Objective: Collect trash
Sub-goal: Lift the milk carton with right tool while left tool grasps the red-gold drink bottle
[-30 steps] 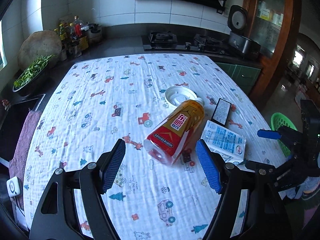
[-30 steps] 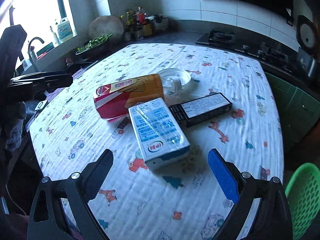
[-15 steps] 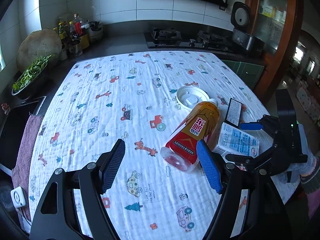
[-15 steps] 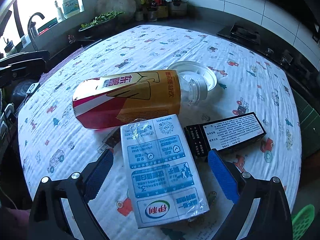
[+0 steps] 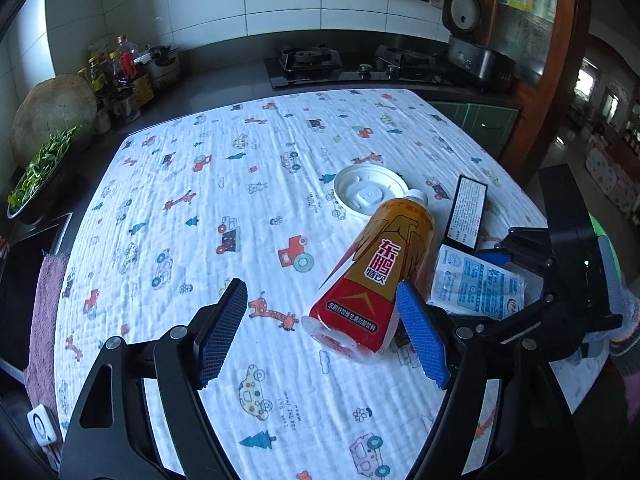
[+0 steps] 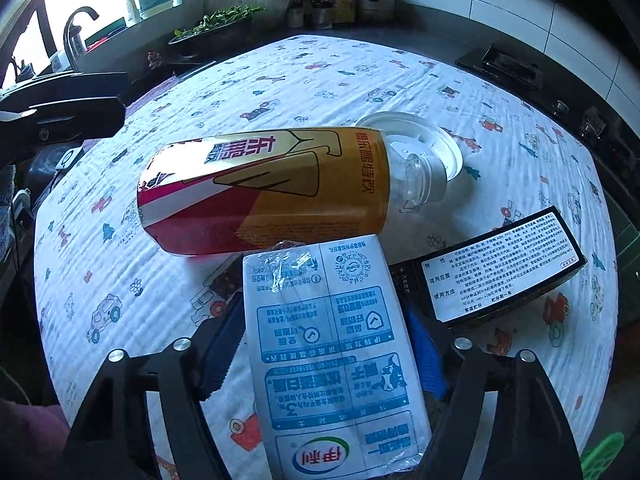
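A white and blue milk carton [image 6: 332,352] lies flat on the patterned tablecloth [image 6: 280,80], between the two fingers of my right gripper [image 6: 320,350], whose pads press its sides. The carton also shows in the left wrist view [image 5: 476,284]. A red and yellow drink bottle [image 5: 376,276] lies on its side beside it, also in the right wrist view [image 6: 260,188]. My left gripper [image 5: 320,336] is open and empty, its right finger [image 5: 420,336] next to the bottle's base. A white plastic lid [image 5: 368,194] and a black box [image 5: 466,212] lie behind.
A green basket [image 6: 604,456] stands on the floor past the table's right edge. A stove [image 5: 352,64] and a rice cooker [image 5: 468,36] stand on the back counter. Greens in a tray [image 5: 40,168] and bottles [image 5: 124,68] are at the left.
My right gripper has moved forward over the milk carton and closed on its sides. My left gripper has drifted left, so the bottle now lies at its right finger.
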Available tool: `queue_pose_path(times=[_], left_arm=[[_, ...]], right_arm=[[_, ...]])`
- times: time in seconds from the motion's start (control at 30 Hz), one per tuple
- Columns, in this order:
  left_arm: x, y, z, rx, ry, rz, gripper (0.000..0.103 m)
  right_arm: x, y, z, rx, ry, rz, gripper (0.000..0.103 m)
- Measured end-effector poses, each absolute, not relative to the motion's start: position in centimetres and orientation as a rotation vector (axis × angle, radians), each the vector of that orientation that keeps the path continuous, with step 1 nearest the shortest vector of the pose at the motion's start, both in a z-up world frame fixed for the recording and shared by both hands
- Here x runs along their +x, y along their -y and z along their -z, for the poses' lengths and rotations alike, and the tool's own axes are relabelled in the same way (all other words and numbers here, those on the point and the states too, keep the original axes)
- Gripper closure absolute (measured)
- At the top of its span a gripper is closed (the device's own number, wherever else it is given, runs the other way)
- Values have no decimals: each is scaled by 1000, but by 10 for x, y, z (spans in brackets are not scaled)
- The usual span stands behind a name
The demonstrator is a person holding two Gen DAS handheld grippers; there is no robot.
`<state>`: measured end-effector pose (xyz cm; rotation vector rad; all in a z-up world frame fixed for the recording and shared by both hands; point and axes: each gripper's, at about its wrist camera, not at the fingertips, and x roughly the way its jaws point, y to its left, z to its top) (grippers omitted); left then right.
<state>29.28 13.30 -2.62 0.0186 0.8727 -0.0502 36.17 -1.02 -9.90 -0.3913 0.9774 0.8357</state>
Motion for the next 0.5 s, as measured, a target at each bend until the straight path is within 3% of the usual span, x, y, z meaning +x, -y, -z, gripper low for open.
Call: queue_pose_path(times=[0.5], left_arm=[[328, -93, 46, 192, -920, 199, 22]], right_arm=[[335, 39, 91, -313, -980, -809, 38]])
